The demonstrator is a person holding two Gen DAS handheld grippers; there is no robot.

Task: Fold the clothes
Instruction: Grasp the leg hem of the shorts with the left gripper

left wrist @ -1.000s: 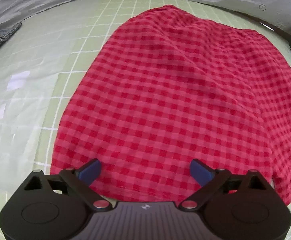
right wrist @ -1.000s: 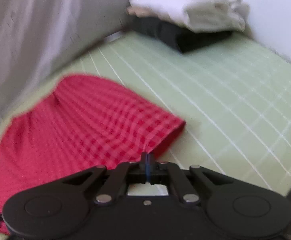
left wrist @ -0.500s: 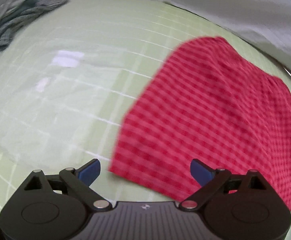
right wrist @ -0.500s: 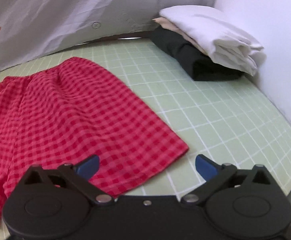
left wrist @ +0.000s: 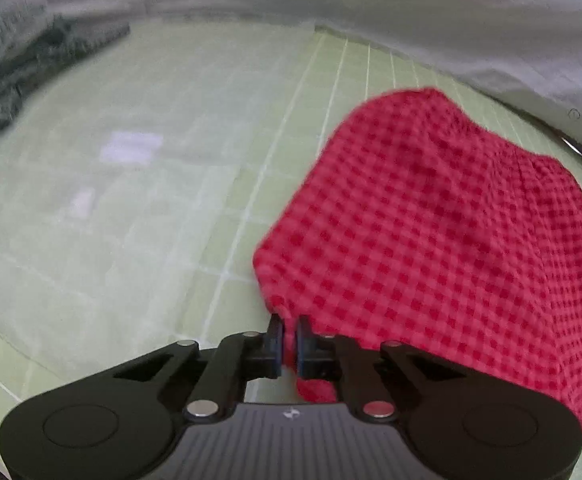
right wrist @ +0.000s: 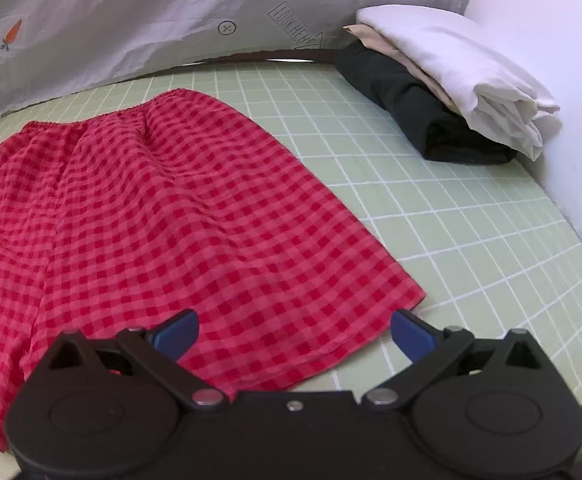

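Observation:
Red gingham shorts (right wrist: pixel 179 216) lie spread on the green grid mat (right wrist: pixel 471 240), elastic waistband toward the back. In the left wrist view the shorts (left wrist: pixel 451 240) fill the right side. My left gripper (left wrist: pixel 288 340) is shut on the near left corner of their hem, and the cloth bunches between the pads. My right gripper (right wrist: pixel 293 330) is open, hovering just above the near hem of the right leg, with its left fingertip (right wrist: pixel 177 330) over the fabric and the right one over the mat.
A stack of folded clothes, white (right wrist: pixel 463 68) over beige over black (right wrist: pixel 411 108), sits at the back right by the wall. A printed white sheet (right wrist: pixel 131 20) hangs behind the mat. A dark grey garment (left wrist: pixel 31 68) lies at the far left.
My left gripper has closed on the hem corner of the shorts. My right gripper, shut a second ago, opened and now sits closer over the right leg's hem.

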